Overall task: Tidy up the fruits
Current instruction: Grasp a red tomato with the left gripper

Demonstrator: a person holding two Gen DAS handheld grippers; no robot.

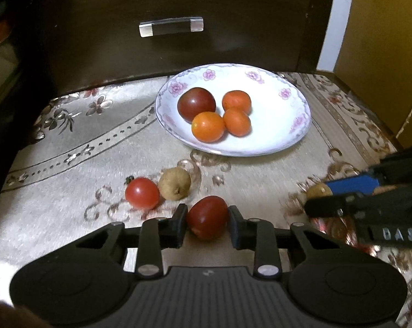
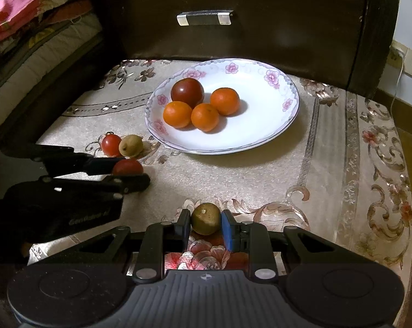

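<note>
The left gripper (image 1: 207, 217) pinches a dark red tomato (image 1: 207, 216) between its fingers, low over the tabletop (image 1: 69, 191). The right gripper (image 2: 206, 222) pinches a small brown fruit (image 2: 205, 218) the same way. Next to the left gripper, a red tomato (image 1: 142, 193) touches another brown fruit (image 1: 174, 183) on the flowery cloth. Behind them sits a white plate (image 1: 288, 136) with pink flowers on its rim. On it, one dark tomato (image 1: 196, 104) and three orange fruits (image 1: 208, 126) huddle close together.
</note>
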